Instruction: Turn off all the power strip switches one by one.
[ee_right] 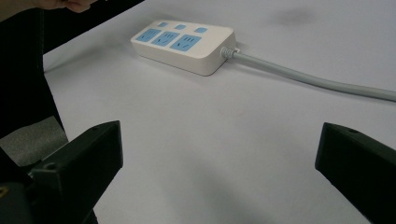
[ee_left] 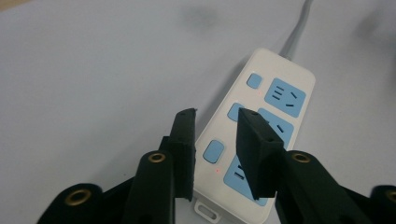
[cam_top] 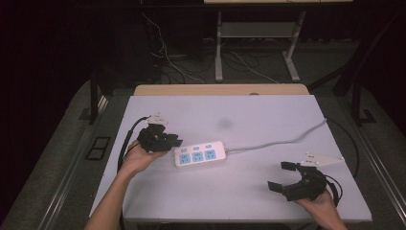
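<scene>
Power strip [cam_top: 200,154]: white, three blue sockets, flat on table [cam_top: 158,196], cord [cam_top: 282,142] trailing away. Lies directly under and ahead of left gripper [ee_left: 216,140], whose jaws, narrowed to a small gap, hover over the switch row, gripping nothing, apparently to press a button. Right gripper [ee_right: 219,154]: wide open, empty, parked well apart from strip.

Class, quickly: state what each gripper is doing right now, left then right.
Left gripper: jaws partly closed, a gap between them, above the white plastic power strip with blue sockets, holding nothing.
Right gripper: wide open, empty.
</scene>
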Available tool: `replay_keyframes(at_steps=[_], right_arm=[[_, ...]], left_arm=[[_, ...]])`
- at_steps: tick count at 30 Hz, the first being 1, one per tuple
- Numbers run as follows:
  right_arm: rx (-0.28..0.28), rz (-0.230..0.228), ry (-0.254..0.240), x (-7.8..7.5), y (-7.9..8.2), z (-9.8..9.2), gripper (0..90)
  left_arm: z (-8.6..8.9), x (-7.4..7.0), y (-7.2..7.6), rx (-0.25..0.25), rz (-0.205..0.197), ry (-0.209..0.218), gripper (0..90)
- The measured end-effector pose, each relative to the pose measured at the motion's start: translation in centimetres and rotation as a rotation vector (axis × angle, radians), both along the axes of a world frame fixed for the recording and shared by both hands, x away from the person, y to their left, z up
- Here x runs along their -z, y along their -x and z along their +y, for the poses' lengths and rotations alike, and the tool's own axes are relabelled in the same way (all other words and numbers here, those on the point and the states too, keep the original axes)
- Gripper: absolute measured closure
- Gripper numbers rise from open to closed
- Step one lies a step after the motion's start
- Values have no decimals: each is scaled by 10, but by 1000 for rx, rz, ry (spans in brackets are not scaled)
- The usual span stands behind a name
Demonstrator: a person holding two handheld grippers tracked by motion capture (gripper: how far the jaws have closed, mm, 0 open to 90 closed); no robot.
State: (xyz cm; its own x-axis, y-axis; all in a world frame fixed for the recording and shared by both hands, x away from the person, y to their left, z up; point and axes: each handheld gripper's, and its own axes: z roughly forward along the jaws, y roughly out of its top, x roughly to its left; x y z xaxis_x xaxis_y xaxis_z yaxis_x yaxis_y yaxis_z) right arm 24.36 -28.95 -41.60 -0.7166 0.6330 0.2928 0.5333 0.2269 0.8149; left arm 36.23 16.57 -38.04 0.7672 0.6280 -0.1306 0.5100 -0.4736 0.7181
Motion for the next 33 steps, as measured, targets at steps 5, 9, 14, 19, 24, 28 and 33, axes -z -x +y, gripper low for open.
replay_keyframes(at_steps=[5, 9, 14, 19, 24, 28, 33], right_arm=[[1, 0, 0, 0, 0, 0, 7], [3, -1, 1, 0, 0, 1, 7], [-1, -3, 5, 1, 0, 1, 7], [-1, -1, 7, 1, 0, 1, 7], [-4, 0, 10, 1, 0, 1, 7], [-5, 0, 14, 2, 0, 2, 7], [-8, 0, 19, 2, 0, 2, 7]], left_arm=[[-2, 4, -3, 9, 11, -4, 746], [-4, 9, -7, 18, 23, -10, 813], [-7, 14, -11, 23, 38, -26, 887], [-10, 19, -12, 22, 48, -44, 890], [-14, 24, -13, 40, 64, -69, 890], [-18, 27, -14, 53, 75, -81, 890], [-20, 30, -15, 61, 83, -97, 890]])
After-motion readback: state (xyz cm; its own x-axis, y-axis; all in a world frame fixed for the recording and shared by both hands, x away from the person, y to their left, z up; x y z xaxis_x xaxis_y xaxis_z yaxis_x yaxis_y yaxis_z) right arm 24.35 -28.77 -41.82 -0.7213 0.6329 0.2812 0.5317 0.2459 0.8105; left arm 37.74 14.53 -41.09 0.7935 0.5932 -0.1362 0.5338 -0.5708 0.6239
